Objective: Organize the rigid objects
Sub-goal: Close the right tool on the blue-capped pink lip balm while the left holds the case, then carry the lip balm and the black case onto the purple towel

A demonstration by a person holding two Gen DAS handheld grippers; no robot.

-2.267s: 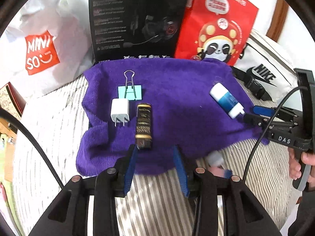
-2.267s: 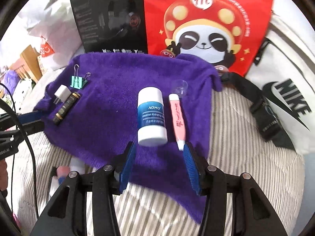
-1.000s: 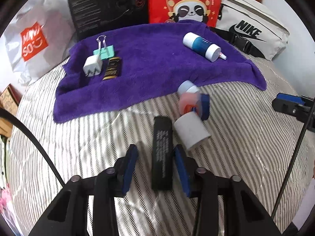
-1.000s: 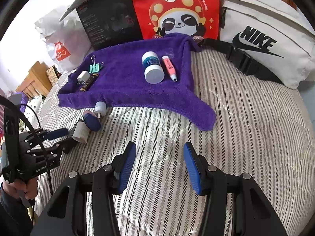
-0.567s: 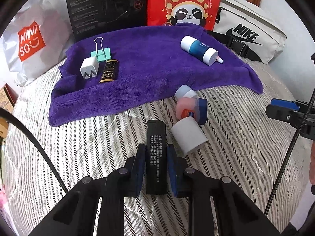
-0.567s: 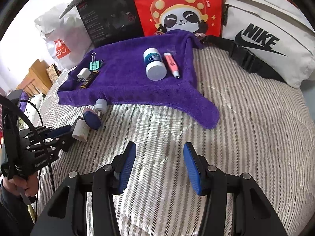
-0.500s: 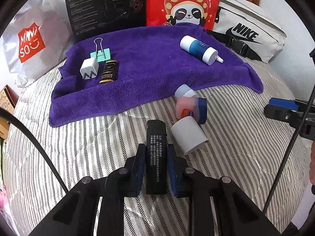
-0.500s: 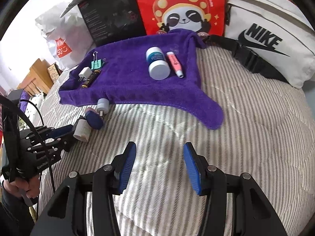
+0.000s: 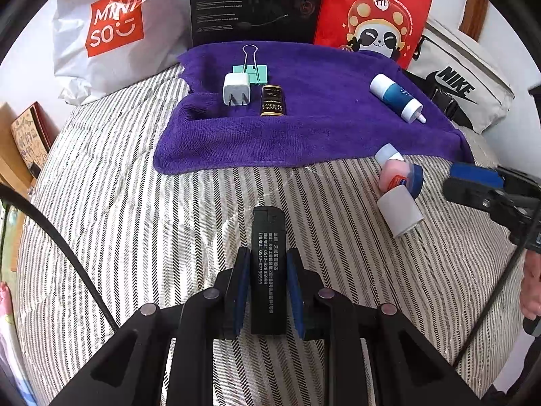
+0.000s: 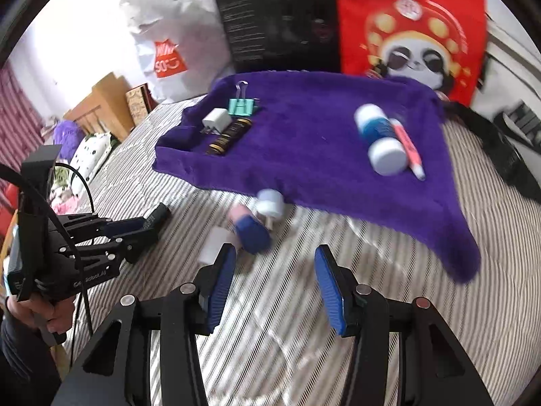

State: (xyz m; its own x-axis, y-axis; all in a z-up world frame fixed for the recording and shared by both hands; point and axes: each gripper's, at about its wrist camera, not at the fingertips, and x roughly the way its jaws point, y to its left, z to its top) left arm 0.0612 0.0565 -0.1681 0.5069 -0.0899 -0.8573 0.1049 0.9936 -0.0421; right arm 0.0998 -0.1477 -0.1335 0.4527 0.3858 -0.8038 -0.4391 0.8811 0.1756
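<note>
— Trouble ahead? The left gripper [image 9: 267, 291] pinches the black lighter [image 9: 268, 270] over the striped bed [image 9: 135, 237].
— It's slick (might slip). The right gripper [image 10: 274, 284] gapes, empty, beside the little tubes [image 10: 250, 230] near the purple towel [image 10: 321, 149] edge.

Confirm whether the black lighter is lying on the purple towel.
No. The black lighter is clamped in the left gripper over the striped bedding, short of the purple towel.
</note>
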